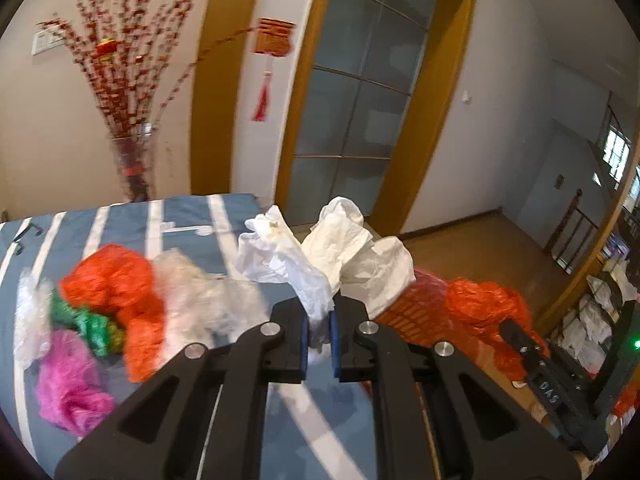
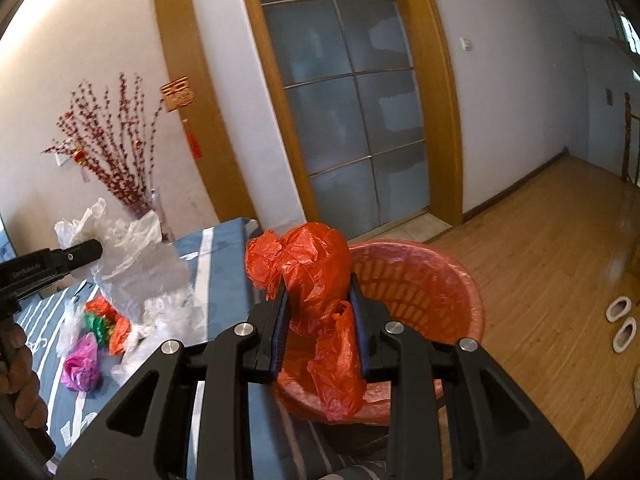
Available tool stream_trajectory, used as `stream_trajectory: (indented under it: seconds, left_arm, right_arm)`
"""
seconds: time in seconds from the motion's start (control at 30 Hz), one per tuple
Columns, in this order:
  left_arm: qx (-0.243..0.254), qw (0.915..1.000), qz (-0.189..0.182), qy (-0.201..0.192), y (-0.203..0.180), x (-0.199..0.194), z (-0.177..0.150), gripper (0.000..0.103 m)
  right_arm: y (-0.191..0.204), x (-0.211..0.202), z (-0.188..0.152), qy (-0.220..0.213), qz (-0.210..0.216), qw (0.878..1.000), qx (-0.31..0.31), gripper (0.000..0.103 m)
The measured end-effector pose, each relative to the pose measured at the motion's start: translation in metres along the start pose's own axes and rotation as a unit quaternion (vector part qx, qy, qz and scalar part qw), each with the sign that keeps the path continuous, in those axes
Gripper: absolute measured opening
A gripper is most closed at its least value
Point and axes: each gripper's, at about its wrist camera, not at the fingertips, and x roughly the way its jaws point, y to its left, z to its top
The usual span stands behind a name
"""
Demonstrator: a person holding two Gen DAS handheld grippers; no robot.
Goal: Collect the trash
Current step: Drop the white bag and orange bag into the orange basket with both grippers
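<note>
The red basket [image 2: 420, 280] sits right of the table [image 2: 224, 264], seemingly unfilled. The right gripper [image 2: 319, 312] clamps an orange bag [image 2: 316, 264] above it; the left gripper [image 1: 319, 320] pinches a white bag [image 1: 320, 252]. Several bags [image 1: 100, 300] remain left on the table.

Readable text, two items.

1. Right gripper [image 1: 548, 384], lower right of the left wrist view: pale lettering on its black body, seen upside down, roughly "DAS"; exact reading uncertain.

2. Left gripper [image 2: 36, 270], left edge of the right wrist view: small pale brand line on its black body, too blurred to read.

3. Red hanging ornament [image 1: 274, 36], upper middle of the left wrist view, on the wall: gold pattern, possibly a character, not legible.
</note>
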Motion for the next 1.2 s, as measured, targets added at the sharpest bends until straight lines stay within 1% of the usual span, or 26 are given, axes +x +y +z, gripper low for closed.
stream_trajectory:
  seconds: [0.13, 0.27, 0.37, 0.5, 0.63, 0.8, 0.83, 0.87, 0.9, 0.93, 0.97, 1.0, 1.1, 1.2]
  left_arm:
    - [0.01, 0.9996, -0.024, 0.014, -0.024, 0.021, -0.001, 0.01]
    - [0.004, 0.998, -0.053, 0.033, -0.042, 0.048, -0.006, 0.01]
    - [0.003, 0.9965, -0.067, 0.049, -0.054, 0.069, -0.012, 0.01]
    - [0.004, 0.994, -0.08, 0.076, -0.067, 0.095, -0.022, 0.01]
    - [0.01, 0.9923, -0.084, 0.09, -0.073, 0.116, -0.03, 0.01]
    - [0.007, 0.9904, -0.087, 0.107, -0.074, 0.133, -0.037, 0.012]
    - [0.005, 0.99, -0.084, 0.113, -0.073, 0.138, -0.037, 0.016]
    - [0.003, 0.9897, -0.082, 0.117, -0.072, 0.141, -0.037, 0.024]
    - [0.0, 0.9895, -0.078, 0.122, -0.07, 0.145, -0.039, 0.029]
    - [-0.003, 0.9893, -0.073, 0.126, -0.067, 0.149, -0.04, 0.038]
    - [-0.004, 0.9894, -0.07, 0.127, -0.068, 0.149, -0.041, 0.041]
    - [-0.004, 0.9894, -0.067, 0.129, -0.066, 0.148, -0.043, 0.042]
    - [-0.006, 0.9898, -0.061, 0.129, -0.058, 0.145, -0.044, 0.048]
    - [-0.001, 0.9918, -0.048, 0.118, -0.049, 0.134, -0.044, 0.055]
  right_arm:
    - [-0.012, 0.006, 0.002, 0.002, -0.013, 1.0, 0.014, 0.028]
    - [-0.02, 0.013, 0.003, 0.004, -0.028, 0.999, 0.017, 0.028]
    - [-0.029, 0.02, 0.003, 0.009, -0.041, 0.999, 0.026, 0.028]
    - [-0.039, 0.027, 0.002, 0.014, -0.051, 0.998, 0.039, 0.028]
    - [-0.047, 0.035, 0.003, 0.018, -0.058, 0.997, 0.052, 0.028]
    - [-0.053, 0.044, 0.01, 0.015, -0.055, 0.996, 0.067, 0.029]
    - [-0.051, 0.045, 0.01, 0.014, -0.055, 0.996, 0.067, 0.032]
    - [-0.052, 0.046, 0.01, 0.012, -0.054, 0.996, 0.067, 0.035]
    - [-0.052, 0.048, 0.011, 0.012, -0.05, 0.997, 0.065, 0.037]
    - [-0.053, 0.05, 0.011, 0.015, -0.046, 0.997, 0.065, 0.046]
    - [-0.053, 0.05, 0.009, 0.015, -0.045, 0.997, 0.064, 0.054]
    - [-0.053, 0.051, 0.009, 0.015, -0.045, 0.997, 0.062, 0.057]
    - [-0.052, 0.046, 0.005, 0.013, -0.053, 0.997, 0.054, 0.058]
    - [-0.053, 0.04, 0.003, 0.009, -0.064, 0.997, 0.047, 0.058]
